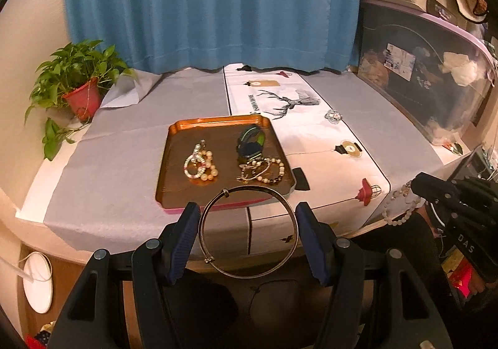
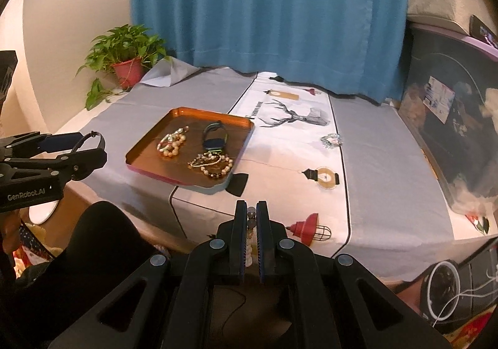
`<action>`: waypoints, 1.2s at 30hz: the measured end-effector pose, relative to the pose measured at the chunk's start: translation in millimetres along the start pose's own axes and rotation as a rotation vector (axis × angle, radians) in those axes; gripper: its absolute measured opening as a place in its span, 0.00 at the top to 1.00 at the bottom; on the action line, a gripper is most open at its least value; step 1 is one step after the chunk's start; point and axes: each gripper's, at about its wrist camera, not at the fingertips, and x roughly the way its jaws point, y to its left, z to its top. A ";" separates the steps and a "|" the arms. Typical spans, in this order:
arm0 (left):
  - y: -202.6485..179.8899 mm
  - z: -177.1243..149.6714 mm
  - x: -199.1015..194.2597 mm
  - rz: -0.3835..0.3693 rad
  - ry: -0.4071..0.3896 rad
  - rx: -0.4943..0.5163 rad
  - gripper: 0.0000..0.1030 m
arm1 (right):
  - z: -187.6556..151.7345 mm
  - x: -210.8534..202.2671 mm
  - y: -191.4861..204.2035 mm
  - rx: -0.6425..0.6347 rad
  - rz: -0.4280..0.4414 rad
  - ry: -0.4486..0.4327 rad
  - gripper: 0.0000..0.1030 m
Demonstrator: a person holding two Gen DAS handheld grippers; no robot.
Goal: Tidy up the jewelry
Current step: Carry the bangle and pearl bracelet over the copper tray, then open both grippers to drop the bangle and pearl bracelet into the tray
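Note:
My left gripper (image 1: 247, 215) is shut on a thin silver bangle (image 1: 218, 202), held in front of the table's near edge, just short of the orange tray (image 1: 174, 143). The tray holds two pearl bracelet clusters (image 1: 200, 165) and a dark watch (image 1: 250, 143). My right gripper (image 2: 251, 209) is shut on a pearl bead bracelet (image 2: 251, 218), held at the near edge of the table; the beads hang from it in the left wrist view (image 1: 401, 202). The left gripper with the bangle shows in the right wrist view (image 2: 90, 143). A small crystal brooch (image 2: 331, 140) lies on the white runner.
A potted plant (image 1: 81, 81) stands at the table's back left. A clear storage bin (image 1: 429, 75) lines the right side. A blue curtain (image 1: 211, 6) hangs behind. A white runner with a deer print (image 2: 295, 118) crosses the grey cloth.

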 end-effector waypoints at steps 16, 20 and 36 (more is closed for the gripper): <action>38.2 23.4 34.5 0.029 -0.006 -0.056 0.43 | 32.2 51.7 20.2 -0.034 0.023 0.018 0.94; 47.9 39.2 55.1 0.036 -0.012 -0.058 0.42 | 49.8 76.9 28.9 -0.037 0.039 0.022 0.94; 96.8 81.2 167.9 0.049 0.060 -0.078 0.42 | 107.1 197.5 74.8 -0.070 0.146 0.059 0.94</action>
